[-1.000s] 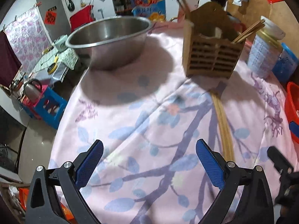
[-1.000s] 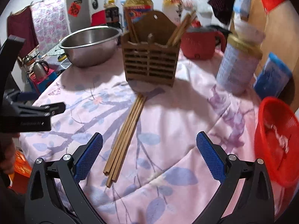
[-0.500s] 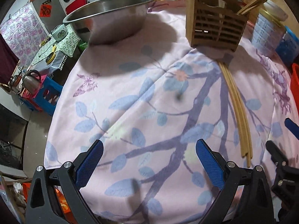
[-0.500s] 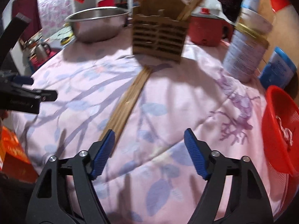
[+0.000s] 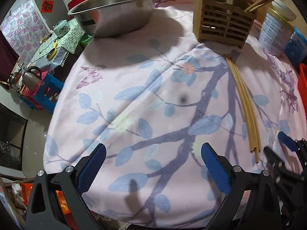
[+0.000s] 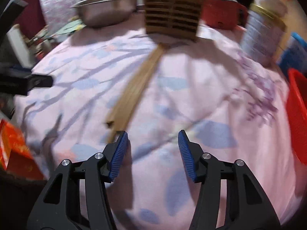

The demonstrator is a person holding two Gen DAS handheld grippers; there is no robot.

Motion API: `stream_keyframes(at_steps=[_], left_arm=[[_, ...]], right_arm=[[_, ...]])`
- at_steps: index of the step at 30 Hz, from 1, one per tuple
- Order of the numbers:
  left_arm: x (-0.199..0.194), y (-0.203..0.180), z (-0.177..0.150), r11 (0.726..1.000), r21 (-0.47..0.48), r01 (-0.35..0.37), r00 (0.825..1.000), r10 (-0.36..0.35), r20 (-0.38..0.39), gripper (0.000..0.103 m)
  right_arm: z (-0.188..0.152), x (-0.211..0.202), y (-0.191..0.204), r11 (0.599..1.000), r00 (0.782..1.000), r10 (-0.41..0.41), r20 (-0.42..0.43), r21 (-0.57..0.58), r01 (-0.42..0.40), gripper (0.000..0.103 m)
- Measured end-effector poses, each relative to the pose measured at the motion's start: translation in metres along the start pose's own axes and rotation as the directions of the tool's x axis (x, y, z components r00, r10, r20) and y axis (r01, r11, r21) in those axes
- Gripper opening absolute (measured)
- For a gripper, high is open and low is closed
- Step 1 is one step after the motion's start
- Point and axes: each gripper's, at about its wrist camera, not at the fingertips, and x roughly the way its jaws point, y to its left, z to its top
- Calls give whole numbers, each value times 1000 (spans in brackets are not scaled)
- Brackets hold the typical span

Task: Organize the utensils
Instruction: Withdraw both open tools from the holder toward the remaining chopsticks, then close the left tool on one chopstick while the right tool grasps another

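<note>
A bundle of wooden chopsticks [image 5: 243, 103] lies on the pink floral tablecloth [image 5: 134, 88], running from the slatted wooden utensil holder [image 5: 222, 28] toward the near edge. The holder has a few chopsticks standing in it. The bundle also shows in the blurred right wrist view [image 6: 138, 88], below the holder [image 6: 172, 17]. My left gripper [image 5: 153, 164] is open and empty, left of the bundle. My right gripper [image 6: 152, 149] is open and empty, with its left fingertip [image 6: 120, 145] by the bundle's near end. It shows at the left wrist view's right edge [image 5: 284, 153].
A steel bowl [image 5: 117, 13] stands at the back left. A tin can [image 5: 276, 32] and a blue container [image 5: 295, 44] stand right of the holder. A red basket [image 6: 297, 111] sits at the right edge, a red pot [image 6: 220, 11] behind the holder.
Both grippers have moved forward and tilted down toward the cloth. The right gripper's jaws have narrowed and its left finger has come up to the near end of the bundle.
</note>
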Motion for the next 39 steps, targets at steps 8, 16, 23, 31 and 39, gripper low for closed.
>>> stream_keyframes(at_steps=[8, 16, 23, 31, 39], left_arm=[[5, -35, 13, 995, 50, 86, 996, -87, 25, 97], [23, -56, 7, 984, 112, 139, 990, -142, 21, 97], [22, -71, -4, 959, 188, 212, 975, -222, 34, 97], [31, -88, -14, 936, 271, 224, 972, -235, 7, 97], [39, -69, -4, 970, 189, 152, 985, -164, 49, 98]], right_arm=[[-2, -31, -23, 999, 997, -51, 54, -15, 52, 47], [-13, -44, -30, 992, 995, -89, 54, -82, 93, 48], [-20, -46, -38, 989, 993, -111, 37, -93, 114, 48], [-24, -46, -37, 986, 993, -118, 18, -119, 119, 48], [-21, -46, -39, 987, 993, -120, 23, -103, 121, 48]])
